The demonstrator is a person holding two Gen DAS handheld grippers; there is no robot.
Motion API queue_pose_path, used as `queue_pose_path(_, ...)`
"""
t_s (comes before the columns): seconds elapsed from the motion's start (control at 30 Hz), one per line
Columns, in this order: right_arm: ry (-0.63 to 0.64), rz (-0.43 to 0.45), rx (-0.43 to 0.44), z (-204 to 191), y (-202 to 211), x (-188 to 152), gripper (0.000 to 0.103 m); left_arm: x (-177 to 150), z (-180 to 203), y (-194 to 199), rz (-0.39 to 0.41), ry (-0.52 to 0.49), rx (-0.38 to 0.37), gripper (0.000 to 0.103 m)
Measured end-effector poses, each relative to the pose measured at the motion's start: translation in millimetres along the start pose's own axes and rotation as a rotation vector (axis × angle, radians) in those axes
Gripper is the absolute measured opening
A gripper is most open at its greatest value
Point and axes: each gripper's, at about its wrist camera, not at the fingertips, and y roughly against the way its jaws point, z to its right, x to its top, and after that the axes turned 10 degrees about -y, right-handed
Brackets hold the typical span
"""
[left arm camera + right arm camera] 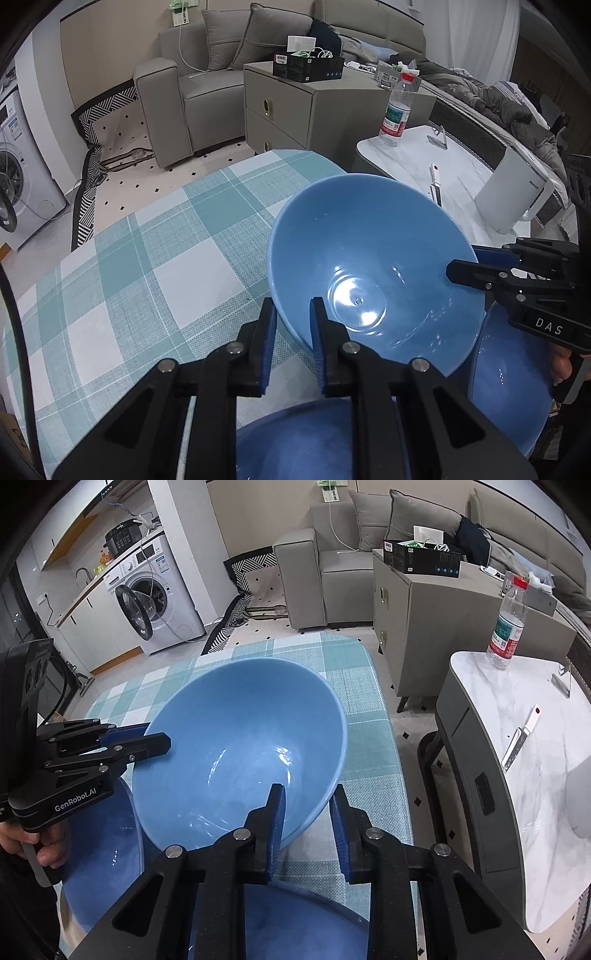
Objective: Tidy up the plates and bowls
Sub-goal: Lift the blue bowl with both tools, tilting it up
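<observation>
- Nearest the lenses, two darker blue dishes are seen lying on the checked tablecloth (155, 258): a dark blue plate (295, 443) under the left gripper (293, 347), and a second blue dish (513, 387) just beside it, below the right gripper (308, 830). Whether the two dishes touch cannot be told.
- Just beyond them, a light blue bowl (369, 266) is held tilted, its mouth turned towards the cameras and its far rim raised.
- The left gripper is closed on the bowl's near rim, with one pad inside the wall and one outside.
- The right gripper is likewise pinched on the rim at the opposite side, as is confirmed from the left wrist view, where its fingers are seen across the bowl's edge.
- The bowl's lower edge appears close to the cloth; contact cannot be confirmed.
- The step in hand is judged to be a two-handed grasp of the bowl, secured and ready for a lift.
- The next move is judged to call for an even rise of both hands, the bowl being levelled and then carried over one of the dark dishes for stacking. A slip at the smooth glazed rim is the main hazard.
- Further off, a water bottle (508, 624) and a white knife (524, 734) are noted on a marble side table (498, 794), well apart from the work.
</observation>
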Motion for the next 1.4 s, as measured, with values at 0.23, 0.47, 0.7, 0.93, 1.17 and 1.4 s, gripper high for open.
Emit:
queue_pose_path(0.23, -0.001, 0.018, -0.003, -1.2, 4.8, -0.6, 0.025, 0.5, 0.0, 3.4, 0.020, 0.001, 0.007, 0.016)
queue_pose_path(0.47, 0.003, 0.045, -0.004, -2.7, 13.7, -0.9, 0.025, 1.9, 1.2, 9.6, 0.041, 0.006, 0.014, 0.016)
queue_pose_path(0.7, 0.005, 0.073, -0.005, -4.3, 23.2, -1.3, 0.025, 3.6, 4.2, 19.1, 0.068, 0.002, 0.029, 0.016)
queue_pose_path(0.93, 0.014, 0.110, -0.002, -7.5, 38.9, -2.7, 0.025, 5.1, 7.7, 34.2, 0.104, 0.000, 0.039, 0.016)
queue_pose_path(1.17, 0.025, 0.141, -0.001, -13.3, 57.0, -7.0, 0.025, 3.1, 10.7, 50.4, 0.133, -0.003, 0.046, 0.016)
queue_pose_path(1.4, 0.040, 0.169, 0.010, -20.2, 74.9, -10.0, 0.025, -1.0, 13.1, 68.0, 0.163, 0.007, 0.055, 0.016)
